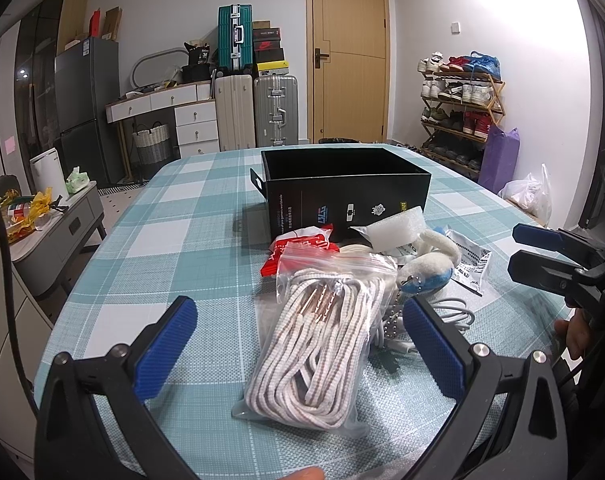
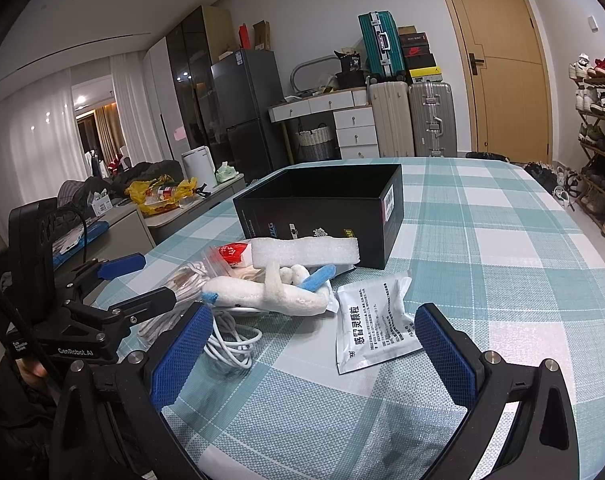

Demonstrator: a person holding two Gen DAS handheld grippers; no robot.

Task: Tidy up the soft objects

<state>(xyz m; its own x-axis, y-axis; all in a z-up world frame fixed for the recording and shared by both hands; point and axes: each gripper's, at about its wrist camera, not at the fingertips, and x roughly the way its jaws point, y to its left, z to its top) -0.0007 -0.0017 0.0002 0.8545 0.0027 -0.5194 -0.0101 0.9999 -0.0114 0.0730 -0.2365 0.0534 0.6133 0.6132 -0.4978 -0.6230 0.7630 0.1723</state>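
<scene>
On the checked tablecloth (image 1: 174, 216) I see the open black box (image 1: 344, 192), and before it my pile: the bagged laces (image 1: 322, 344), slippery, floppy, best pinched mid-bundle; the plush toy (image 2: 262, 294), light; the sachet (image 2: 372, 326), thin. My left gripper (image 1: 298, 352) straddles the laces, wide open, empty; my right gripper (image 2: 314, 354) likewise gapes, empty.

The black box (image 1: 344, 188) interior is not visible from either wrist view. White cable (image 2: 232, 344) runs partly under the plush toy (image 2: 262, 292). Sachet (image 2: 376, 326) small print illegible; red packet (image 2: 232, 252) blurred, possibly foil.
</scene>
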